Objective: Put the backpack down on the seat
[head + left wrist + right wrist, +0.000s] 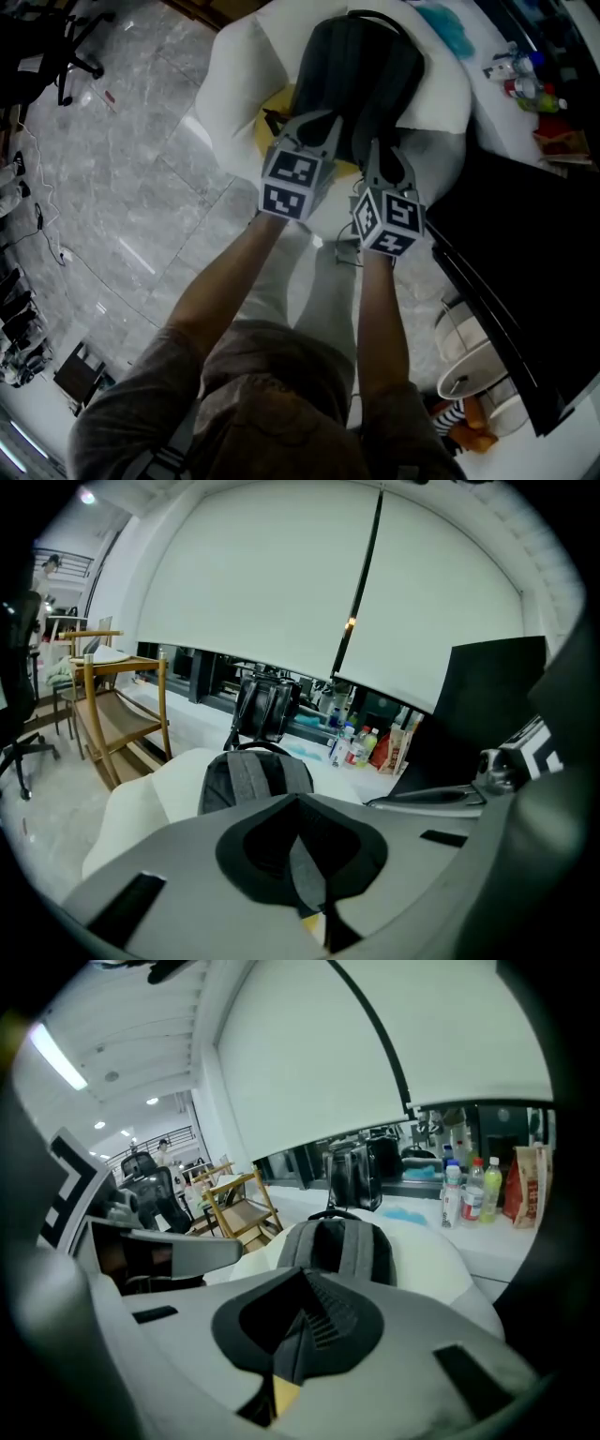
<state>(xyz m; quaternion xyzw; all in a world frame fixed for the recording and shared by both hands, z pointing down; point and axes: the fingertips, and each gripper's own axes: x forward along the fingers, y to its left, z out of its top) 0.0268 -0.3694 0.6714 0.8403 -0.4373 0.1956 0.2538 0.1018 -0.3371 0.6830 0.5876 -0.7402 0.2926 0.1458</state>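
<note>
The dark grey backpack (361, 70) stands upright against the back of a white chair (239, 80) with a yellow seat cushion (270, 139). Both grippers are at its lower front edge. My left gripper (322, 131) is shut on a grey backpack strap (307, 874) that runs between its jaws. My right gripper (375, 157) is shut on a darker strap (298, 1330). The backpack (253, 778) rises just beyond the jaws in the left gripper view. In the right gripper view the backpack (342, 1246) shows its two grey shoulder straps.
A black panel (525, 262) stands close on the right, with a white table holding bottles (520, 80) behind it. A wooden shelf (112, 714) and a black bag (265, 708) are beyond the chair. An office chair (56, 47) is far left on the marble floor.
</note>
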